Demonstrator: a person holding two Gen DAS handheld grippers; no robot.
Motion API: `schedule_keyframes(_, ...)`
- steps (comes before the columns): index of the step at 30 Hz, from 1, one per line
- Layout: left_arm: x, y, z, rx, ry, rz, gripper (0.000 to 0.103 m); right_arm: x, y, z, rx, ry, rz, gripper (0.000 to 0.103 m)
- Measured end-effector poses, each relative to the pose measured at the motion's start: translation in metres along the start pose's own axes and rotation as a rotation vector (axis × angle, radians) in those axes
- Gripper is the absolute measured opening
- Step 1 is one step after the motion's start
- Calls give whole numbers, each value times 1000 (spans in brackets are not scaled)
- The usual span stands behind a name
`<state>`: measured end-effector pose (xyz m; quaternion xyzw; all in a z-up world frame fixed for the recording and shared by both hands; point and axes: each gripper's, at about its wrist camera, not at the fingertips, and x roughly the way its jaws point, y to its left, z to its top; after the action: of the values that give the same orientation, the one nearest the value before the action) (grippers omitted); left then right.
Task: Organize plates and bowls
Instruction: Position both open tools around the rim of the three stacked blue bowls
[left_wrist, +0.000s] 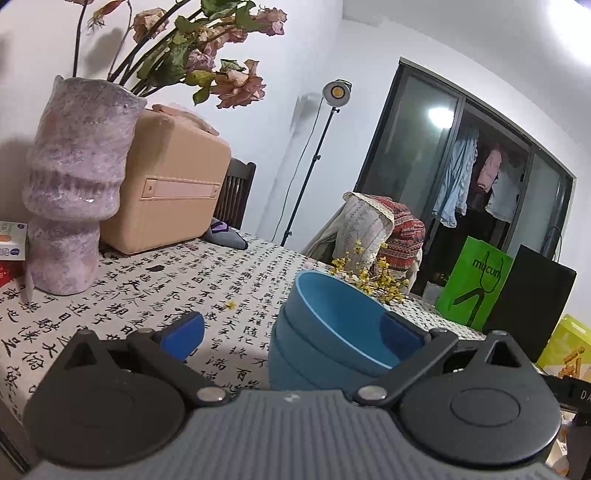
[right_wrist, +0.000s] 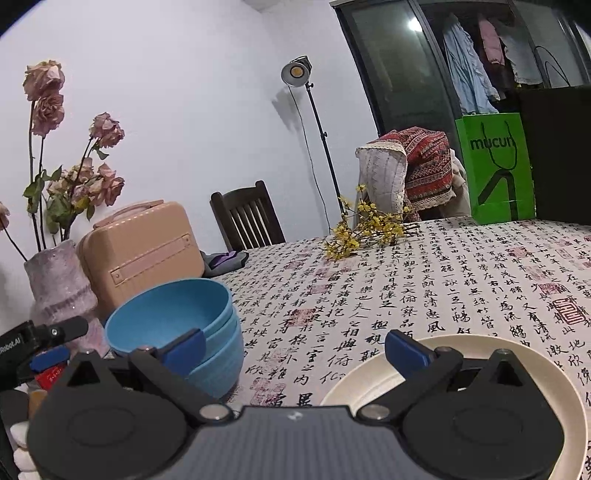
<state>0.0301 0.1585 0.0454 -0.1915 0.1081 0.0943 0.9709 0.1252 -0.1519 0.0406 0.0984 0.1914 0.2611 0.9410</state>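
The left gripper (left_wrist: 291, 334) has its blue-padded jaws spread wide with nothing between them; its right-hand finger pad (left_wrist: 400, 334) sits in front of the rim of the stack of nested blue plastic bowls (left_wrist: 325, 332), and whether it touches cannot be told. The right gripper (right_wrist: 293, 347) is likewise spread wide and holds nothing, its right pad over the near edge of a round cream-coloured plate (right_wrist: 373, 380) that lies flat on the table.

The table wears a white tablecloth printed with black calligraphy and red seals (right_wrist: 406, 295). At its far left edge stands a small tan hard-shell suitcase (right_wrist: 140, 251), with a mottled pink-and-lilac ceramic vase (left_wrist: 74, 184) just beside it, holding dried, faded pink roses (left_wrist: 236, 83). In the right wrist view the bowl stack stands in front of the suitcase and vase, well to the left of the plate. A green paper shopping bag (right_wrist: 495, 166) stands at the table's far side, beside a black box whose nature is unclear. A dark wooden slatted chair (right_wrist: 247, 218) stands behind the table, and a light on a tall stand (right_wrist: 297, 72) rises against the white wall. A spray of small yellow flowers (right_wrist: 365, 229) lies on the cloth, beyond the bowls.
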Motion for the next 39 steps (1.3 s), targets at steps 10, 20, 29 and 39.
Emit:
schedule_keyframes(10, 4, -3, 0, 7, 14, -18, 103, 7, 2, 6, -15, 14, 3, 103)
schedule_keyframes(20, 2, 2, 5, -2, 2, 16, 103, 22, 8, 9, -24, 23, 22, 103)
schedule_keyframes(29, 5, -7, 11, 4, -5, -14, 103, 29, 14, 17, -20, 19, 24, 103)
schedule_keyframes(39, 14, -10, 17, 24, 0, -45, 103, 40, 17, 23, -14, 33, 20, 103)
